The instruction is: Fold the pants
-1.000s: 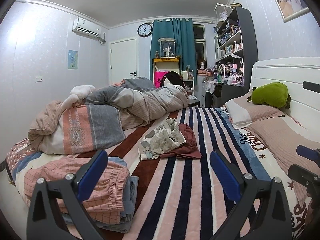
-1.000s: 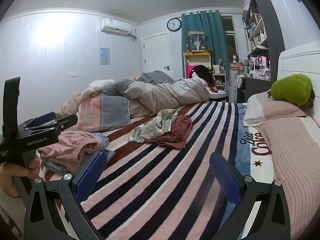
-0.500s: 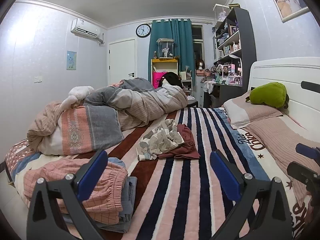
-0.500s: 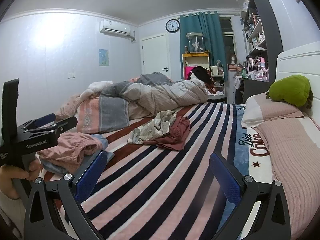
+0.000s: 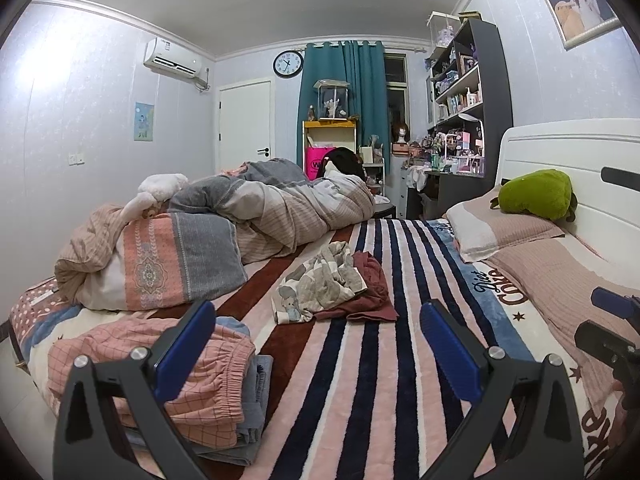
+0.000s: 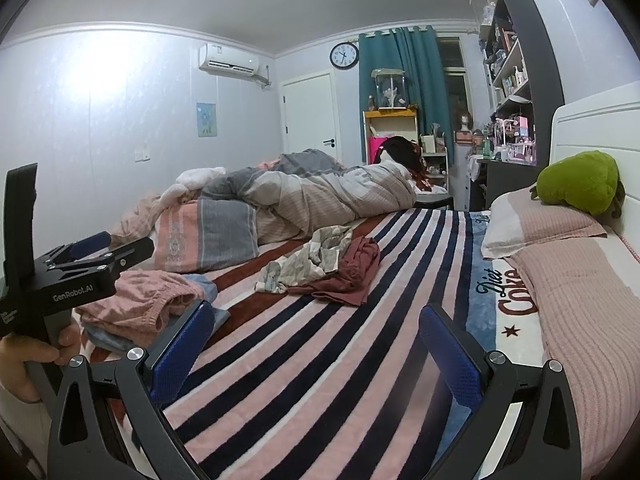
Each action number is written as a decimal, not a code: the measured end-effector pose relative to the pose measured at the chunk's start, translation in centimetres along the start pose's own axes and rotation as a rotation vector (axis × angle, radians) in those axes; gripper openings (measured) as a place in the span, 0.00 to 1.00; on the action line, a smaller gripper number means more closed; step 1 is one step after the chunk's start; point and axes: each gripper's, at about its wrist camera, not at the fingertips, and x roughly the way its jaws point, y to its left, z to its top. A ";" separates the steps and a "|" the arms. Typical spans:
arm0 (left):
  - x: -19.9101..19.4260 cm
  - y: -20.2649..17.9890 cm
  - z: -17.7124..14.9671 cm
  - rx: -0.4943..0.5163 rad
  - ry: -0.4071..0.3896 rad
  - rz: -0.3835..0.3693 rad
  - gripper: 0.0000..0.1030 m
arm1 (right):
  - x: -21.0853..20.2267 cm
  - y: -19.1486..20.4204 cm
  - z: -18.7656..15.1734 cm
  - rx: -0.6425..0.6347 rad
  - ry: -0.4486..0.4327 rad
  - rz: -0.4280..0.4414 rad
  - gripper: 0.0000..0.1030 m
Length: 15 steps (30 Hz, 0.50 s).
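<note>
A crumpled heap lies mid-bed: grey-and-cream cartoon-print pants (image 5: 320,280) (image 6: 308,260) on top of a maroon garment (image 5: 370,284) (image 6: 352,270). At the near left edge sits a folded stack with pink checked pants (image 5: 160,364) (image 6: 140,300) on blue-grey ones (image 5: 256,392). My left gripper (image 5: 318,346) is open above the striped blanket (image 5: 372,380), short of the heap and empty. My right gripper (image 6: 316,348) is open too, empty, hovering over the blanket (image 6: 320,360). The left tool (image 6: 60,276) shows in the right wrist view, held by a hand (image 6: 28,360).
A bundled duvet (image 5: 280,208) and a patterned pillow (image 5: 176,264) fill the far left of the bed. Pink pillows (image 5: 508,232) and a green plush (image 5: 536,192) lie by the white headboard (image 5: 568,152) on the right. Shelves (image 5: 468,100) stand beyond.
Both grippers stay open and have drifted only slightly; the views shifted a little to the left. The clothes have not moved.
</note>
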 end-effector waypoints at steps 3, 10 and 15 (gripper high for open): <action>-0.4 -0.1 0.2 -0.002 -0.009 0.004 0.98 | -0.1 0.0 0.3 0.001 -0.003 -0.002 0.99; -0.5 0.0 0.3 -0.007 -0.011 0.003 0.98 | -0.2 0.1 0.4 0.001 -0.006 -0.005 0.99; -0.6 0.0 0.3 -0.006 -0.011 0.004 0.98 | -0.2 0.0 0.4 0.002 -0.007 -0.004 0.99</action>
